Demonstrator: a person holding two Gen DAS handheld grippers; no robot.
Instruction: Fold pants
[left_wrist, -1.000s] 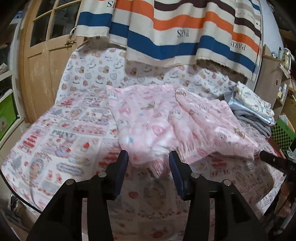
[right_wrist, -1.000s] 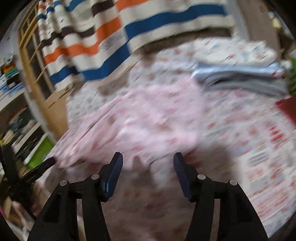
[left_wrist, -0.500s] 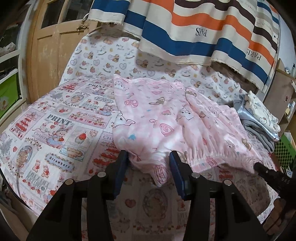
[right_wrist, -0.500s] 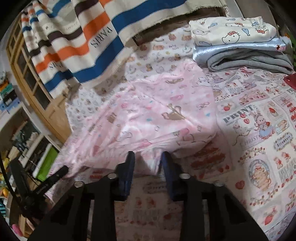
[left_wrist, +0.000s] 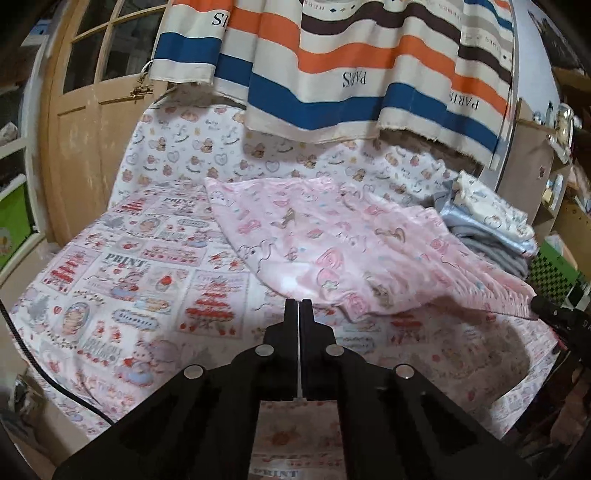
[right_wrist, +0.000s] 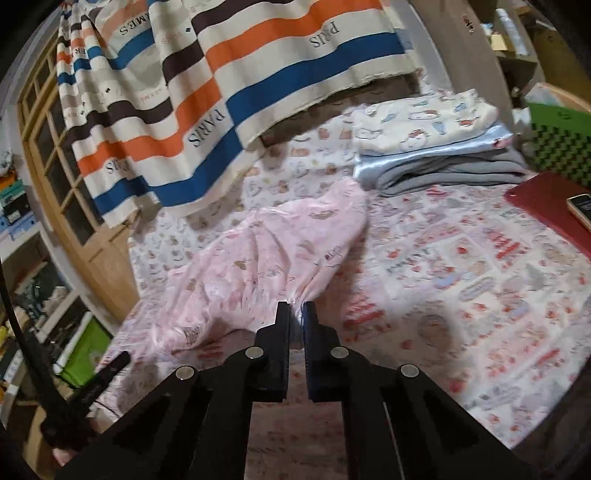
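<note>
Pink printed pants (left_wrist: 332, 243) lie spread on a bed with a printed sheet (left_wrist: 140, 280). My left gripper (left_wrist: 298, 304) is shut on the near edge of the pants. My right gripper (right_wrist: 295, 308) is shut on the other near corner of the pants (right_wrist: 273, 258), with fabric bunched between its jaws and lifted off the sheet. The right gripper also shows at the right edge of the left wrist view (left_wrist: 543, 308), pulling the waistband taut. The left gripper shows low at the left of the right wrist view (right_wrist: 118, 363).
A stack of folded clothes (right_wrist: 432, 147) sits at the back right of the bed. A striped cloth (left_wrist: 351, 62) hangs behind the bed. A red item with a phone (right_wrist: 554, 210) lies at the right. A wooden door (left_wrist: 85, 140) stands at the left.
Both grippers went from open to shut on the near edge of the pants. The pants' near edge is now lifted and stretched between them.
</note>
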